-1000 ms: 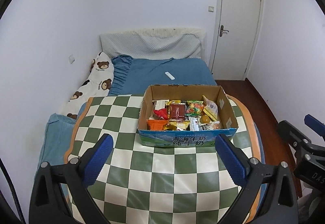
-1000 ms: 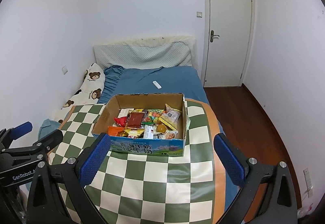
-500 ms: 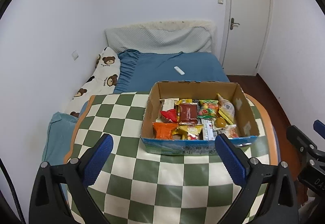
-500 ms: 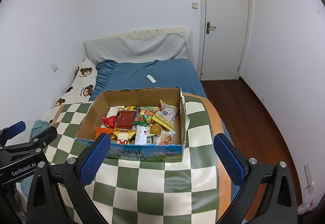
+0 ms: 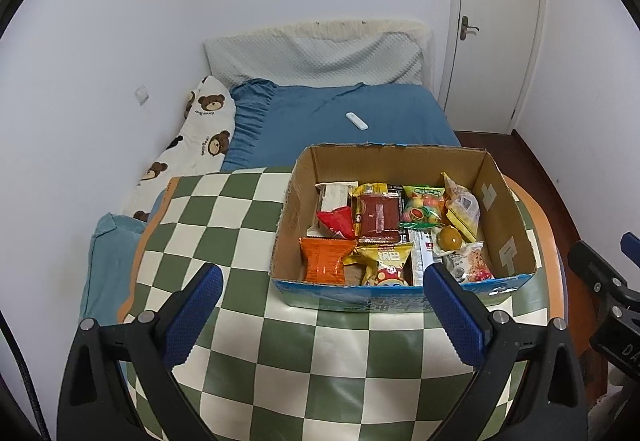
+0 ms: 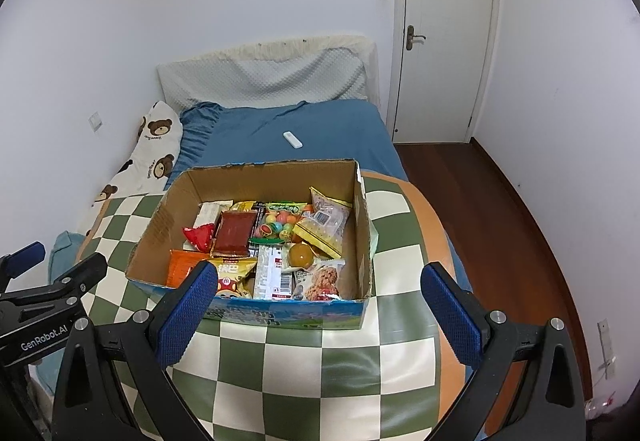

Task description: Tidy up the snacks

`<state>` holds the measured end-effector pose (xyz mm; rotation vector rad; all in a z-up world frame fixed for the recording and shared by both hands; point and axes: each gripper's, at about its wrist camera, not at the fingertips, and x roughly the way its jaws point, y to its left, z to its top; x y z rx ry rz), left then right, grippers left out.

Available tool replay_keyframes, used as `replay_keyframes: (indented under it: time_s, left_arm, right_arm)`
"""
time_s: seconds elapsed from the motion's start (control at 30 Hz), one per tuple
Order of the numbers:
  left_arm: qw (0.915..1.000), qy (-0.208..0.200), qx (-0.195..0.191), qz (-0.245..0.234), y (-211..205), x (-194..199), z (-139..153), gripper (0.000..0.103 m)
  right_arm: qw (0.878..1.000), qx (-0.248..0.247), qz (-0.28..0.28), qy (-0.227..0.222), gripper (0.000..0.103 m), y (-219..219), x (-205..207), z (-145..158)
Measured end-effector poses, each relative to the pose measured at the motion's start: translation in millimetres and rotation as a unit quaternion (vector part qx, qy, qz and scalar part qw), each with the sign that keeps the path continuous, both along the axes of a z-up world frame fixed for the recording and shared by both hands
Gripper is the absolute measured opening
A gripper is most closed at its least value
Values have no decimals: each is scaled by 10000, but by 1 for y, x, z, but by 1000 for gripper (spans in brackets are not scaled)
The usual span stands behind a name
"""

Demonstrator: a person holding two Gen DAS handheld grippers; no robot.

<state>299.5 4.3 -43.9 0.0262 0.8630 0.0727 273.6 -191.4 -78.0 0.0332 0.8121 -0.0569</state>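
Two grippers hover spread wide above a cardboard box (image 5: pixel 404 225) of snacks on a checked counter (image 5: pixel 248 225).

The open corrugated box, its front printed blue, sits toward the far right of the glossy green-and-cream cloth and is crammed with crinkled packets: an orange pouch (image 5: pixel 326 258), a flat dark-red pack (image 5: pixel 378 216), a bag of coloured candies (image 6: pixel 280 221) and a round amber jelly cup (image 6: pixel 301 255). The left gripper (image 5: pixel 322 315) holds nothing, its ribbed blue fingers (image 5: pixel 191 315) released, the box lying ahead between them and to the right. The right gripper (image 6: pixel 318 315) is likewise parted and empty, the box straight ahead, its near-left corner behind the left finger. A white remote (image 5: pixel 357 120) lies on the blue bed (image 5: pixel 304 121) beyond.
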Motion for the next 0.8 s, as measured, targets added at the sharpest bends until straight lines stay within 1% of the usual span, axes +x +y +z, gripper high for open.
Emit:
replay_keyframes:
  time_s: [0.3,0.8]
  left_arm:
    - [10000,53,-47,-37,0,4,-3,103]
    - [10000,38,-66,-59,-1,5,-3,103]
  right_arm:
    - [10000,-17,-3,71,103,1,2,-6]
    - [10000,-72,32,47,103,6,-3,-6]
